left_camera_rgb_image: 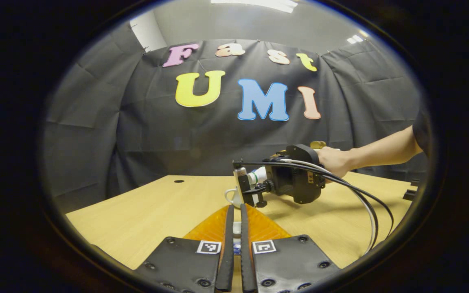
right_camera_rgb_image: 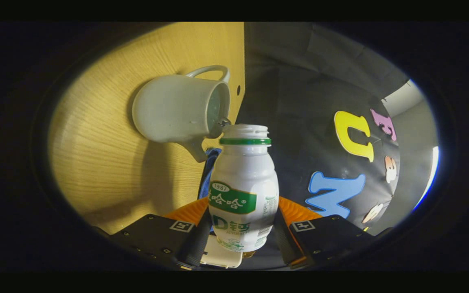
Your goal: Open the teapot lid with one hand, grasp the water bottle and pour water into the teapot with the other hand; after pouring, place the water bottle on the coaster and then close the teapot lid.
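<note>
Black cloth backs a pale wooden table (left_camera_rgb_image: 145, 211), where the lidless teapot (right_camera_rgb_image: 177, 110) stands and the right gripper (right_camera_rgb_image: 242, 240), its fingers clamped on the uncapped water bottle (right_camera_rgb_image: 243, 191), tips the mouth right at the pot's open rim, so I judge the pour to be under way. The left gripper (left_camera_rgb_image: 234, 232) is nearly closed on something small and white (probably the lid, too hidden to be sure); the coaster placement and closing the lid remain

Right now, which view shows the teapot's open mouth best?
The right gripper view: the teapot shows whole, lid off, with the water bottle tipped at its rim. The left gripper view shows only a sliver of the teapot behind the right gripper.
</note>
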{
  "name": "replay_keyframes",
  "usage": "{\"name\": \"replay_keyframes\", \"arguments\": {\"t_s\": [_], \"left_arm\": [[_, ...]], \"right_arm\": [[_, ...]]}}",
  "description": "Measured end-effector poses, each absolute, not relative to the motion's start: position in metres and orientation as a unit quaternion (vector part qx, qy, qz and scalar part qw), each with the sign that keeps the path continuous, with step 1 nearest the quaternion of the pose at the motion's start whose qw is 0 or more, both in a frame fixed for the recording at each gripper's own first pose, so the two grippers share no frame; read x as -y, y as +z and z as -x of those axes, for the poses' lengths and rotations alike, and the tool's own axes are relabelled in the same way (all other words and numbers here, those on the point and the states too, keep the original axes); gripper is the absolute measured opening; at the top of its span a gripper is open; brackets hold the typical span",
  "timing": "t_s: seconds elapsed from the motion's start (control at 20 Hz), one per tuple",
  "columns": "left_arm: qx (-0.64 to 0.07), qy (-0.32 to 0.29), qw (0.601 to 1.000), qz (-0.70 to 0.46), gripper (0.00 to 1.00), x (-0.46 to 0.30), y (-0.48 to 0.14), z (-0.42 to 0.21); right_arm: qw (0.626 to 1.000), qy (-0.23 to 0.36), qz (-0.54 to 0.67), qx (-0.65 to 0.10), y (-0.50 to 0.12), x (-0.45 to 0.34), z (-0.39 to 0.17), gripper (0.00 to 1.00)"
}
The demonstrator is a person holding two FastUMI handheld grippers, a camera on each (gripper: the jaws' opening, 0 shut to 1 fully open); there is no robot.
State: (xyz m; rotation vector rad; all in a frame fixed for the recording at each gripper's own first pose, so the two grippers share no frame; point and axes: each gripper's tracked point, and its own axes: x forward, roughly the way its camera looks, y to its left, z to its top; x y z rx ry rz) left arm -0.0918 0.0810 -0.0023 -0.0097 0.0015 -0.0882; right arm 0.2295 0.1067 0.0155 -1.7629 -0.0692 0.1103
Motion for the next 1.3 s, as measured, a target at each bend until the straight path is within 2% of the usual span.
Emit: {"name": "replay_keyframes", "arguments": {"t_s": [1.3], "left_arm": [[0.000, -0.041, 0.999, -0.009, 0.18, -0.086, 0.000, 0.095]], "right_arm": [[0.590, 0.036, 0.805, 0.060, 0.029, -0.113, -0.229, 0.72]]}}
